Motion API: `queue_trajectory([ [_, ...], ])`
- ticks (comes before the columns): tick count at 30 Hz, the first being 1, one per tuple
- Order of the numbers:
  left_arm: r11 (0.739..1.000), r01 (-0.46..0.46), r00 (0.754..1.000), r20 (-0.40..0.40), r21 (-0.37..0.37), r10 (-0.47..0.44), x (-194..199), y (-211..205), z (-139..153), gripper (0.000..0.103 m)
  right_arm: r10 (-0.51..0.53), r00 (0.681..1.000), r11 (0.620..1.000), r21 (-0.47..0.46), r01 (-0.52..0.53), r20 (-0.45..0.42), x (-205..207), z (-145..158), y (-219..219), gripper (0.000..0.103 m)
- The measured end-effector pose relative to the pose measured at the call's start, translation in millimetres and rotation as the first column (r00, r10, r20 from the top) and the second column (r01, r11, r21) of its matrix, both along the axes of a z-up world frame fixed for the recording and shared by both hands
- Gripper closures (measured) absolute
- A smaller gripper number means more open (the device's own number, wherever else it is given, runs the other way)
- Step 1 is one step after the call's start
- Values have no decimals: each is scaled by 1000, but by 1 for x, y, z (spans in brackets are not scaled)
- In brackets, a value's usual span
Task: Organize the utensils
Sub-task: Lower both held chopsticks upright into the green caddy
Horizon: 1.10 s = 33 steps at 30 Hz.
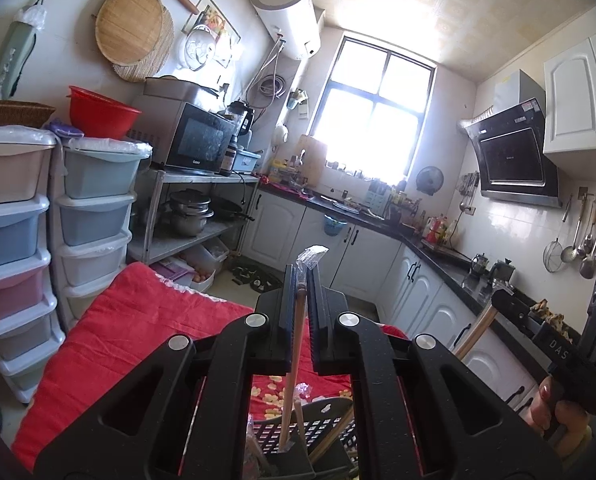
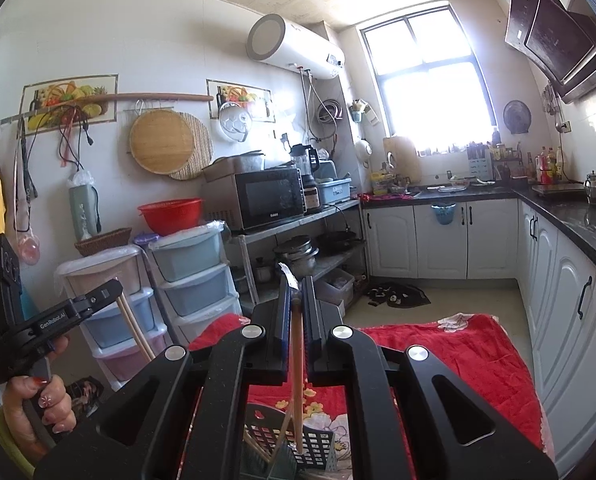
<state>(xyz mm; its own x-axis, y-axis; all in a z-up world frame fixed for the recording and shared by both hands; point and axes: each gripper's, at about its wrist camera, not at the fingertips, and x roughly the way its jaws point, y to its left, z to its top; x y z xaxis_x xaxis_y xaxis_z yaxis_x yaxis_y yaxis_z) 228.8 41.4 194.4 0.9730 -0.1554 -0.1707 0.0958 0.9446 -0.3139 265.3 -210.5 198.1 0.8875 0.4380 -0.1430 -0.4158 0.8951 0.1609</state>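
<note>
Left gripper (image 1: pixel 302 280) pressed together on a wrapped chopstick (image 1: pixel 294 364), clear wrapper tip poking up past the fingertips, stick running down between the jaws toward the perforated utensil basket (image 1: pixel 329 432) below. Lower end inside or just at the basket's rim; cannot tell which. Right gripper (image 2: pixel 296 284) likewise pinching a wooden chopstick (image 2: pixel 296 376), a scrap of clear wrapper at the top, lower end down within the grey-green slotted basket (image 2: pixel 317 440), beside other sticks (image 2: pixel 258 450) leaning there. Basket sitting on the red cloth (image 1: pixel 138 320) with a flower print, near the cloth's front edge, close under both tools. Seen from the left wrist view, right gripper at the right edge, held by a hand (image 1: pixel 553 412), a stick hanging from its closed jaws. Seen from the right wrist view, left gripper at the left edge, gripped by a hand (image 2: pixel 38 412) with painted nails, stick slanting down from its tips. Behind: stacked plastic drawers (image 1: pixel 94 216), microwave (image 1: pixel 198 140) on a metal shelf, bright window (image 1: pixel 373 116), white cabinets under a dark counter (image 2: pixel 569 208).
</note>
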Motion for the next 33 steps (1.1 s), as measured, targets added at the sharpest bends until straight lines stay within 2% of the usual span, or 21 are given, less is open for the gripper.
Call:
queue_trajectory([
  [21, 999, 32, 998, -50, 25, -31, 14, -17, -40, 100, -46, 998, 997, -67, 44, -33, 12, -43, 9, 97],
  [33, 997, 65, 992, -108, 39, -61, 21, -29, -62, 100, -51, 990, 994, -99, 38, -130, 23, -69, 14, 97],
])
